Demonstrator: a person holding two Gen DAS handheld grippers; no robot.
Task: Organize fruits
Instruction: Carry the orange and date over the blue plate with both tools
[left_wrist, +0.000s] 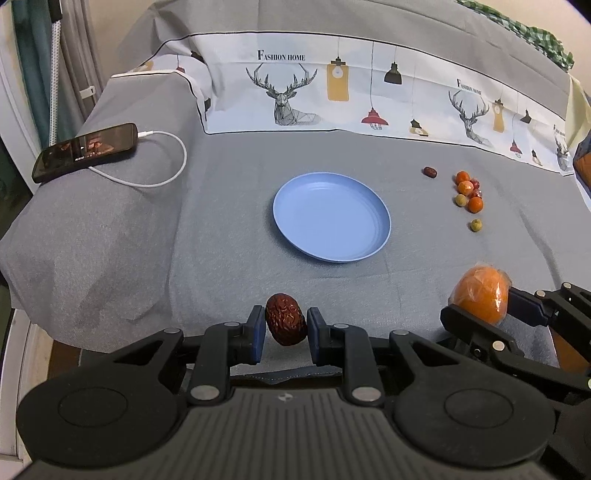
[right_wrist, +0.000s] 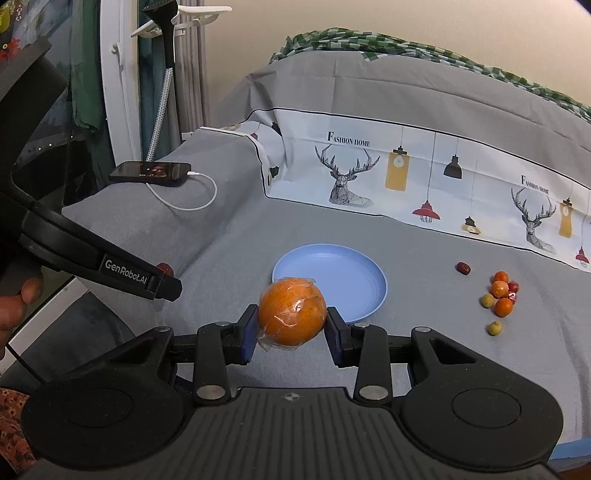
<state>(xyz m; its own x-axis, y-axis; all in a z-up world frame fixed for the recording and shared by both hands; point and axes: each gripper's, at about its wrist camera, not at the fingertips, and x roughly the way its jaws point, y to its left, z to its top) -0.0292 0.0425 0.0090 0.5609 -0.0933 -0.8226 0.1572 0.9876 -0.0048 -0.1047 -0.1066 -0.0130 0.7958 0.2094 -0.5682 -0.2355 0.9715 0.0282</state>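
Left gripper (left_wrist: 286, 334): clamped on a wrinkly dark red date (left_wrist: 285, 318), held up off the grey bedsheet (left_wrist: 221, 206), just short of the near rim of the plate.
Right gripper (right_wrist: 290, 332): squeezing an orange (right_wrist: 291, 312) that's wrapped in clear film, hovering in front of the plate too.
Plate (left_wrist: 380, 236): blue, sits mid-bed, nothing in it.
Loose fruit (left_wrist: 468, 192): little heap of small orange, red and greenish ones off to the plate's right, one more date (left_wrist: 430, 172) lying apart behind it.
Phone (left_wrist: 85, 151): plugged into a white cable, far left on a pillow.
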